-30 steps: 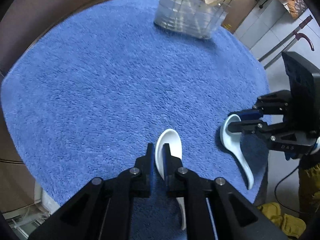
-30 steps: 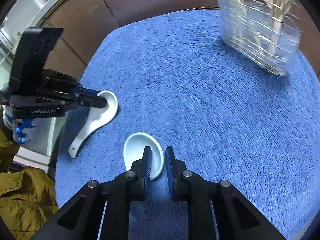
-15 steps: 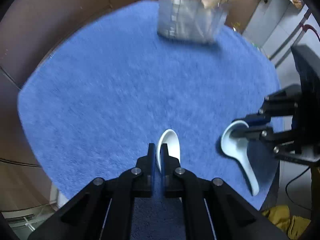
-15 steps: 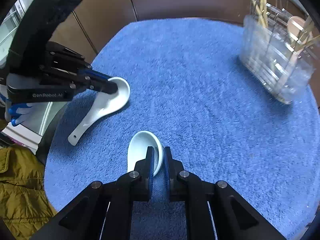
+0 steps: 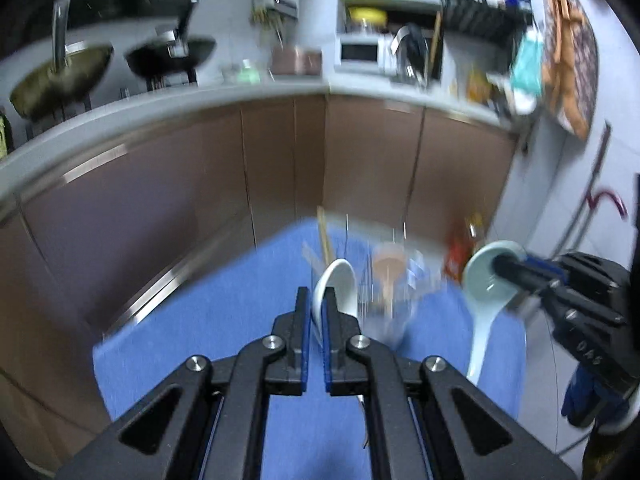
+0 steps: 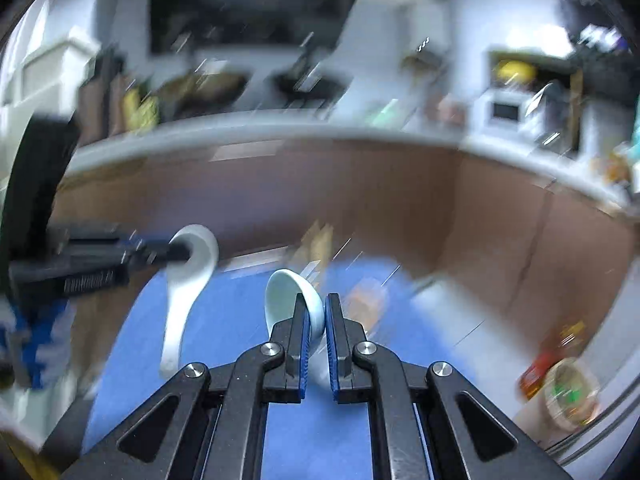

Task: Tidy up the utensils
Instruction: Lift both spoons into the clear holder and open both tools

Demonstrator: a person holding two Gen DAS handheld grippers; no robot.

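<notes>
My left gripper [image 5: 316, 300] is shut on the rim of a white ceramic soup spoon [image 5: 338, 284] and holds it up off the blue towel [image 5: 224, 320]. My right gripper [image 6: 316, 308] is shut on a second white soup spoon [image 6: 286, 292], also lifted. Each view shows the other gripper with its spoon hanging handle down: the right one [image 5: 486, 284] in the left wrist view, the left one [image 6: 188, 264] in the right wrist view. The clear utensil holder [image 5: 384, 280] with wooden utensils stands blurred beyond the left fingers.
Brown cabinet fronts [image 5: 360, 168] and a grey counter [image 5: 200, 100] with woks and a microwave lie behind the table. A jar and a red bottle [image 6: 560, 376] stand low at the right. Both views are motion-blurred.
Both grippers have lifted their spoons off the towel and tilted upward, so the views now face the cabinets and counter. The utensil holder is closer to the left gripper.
</notes>
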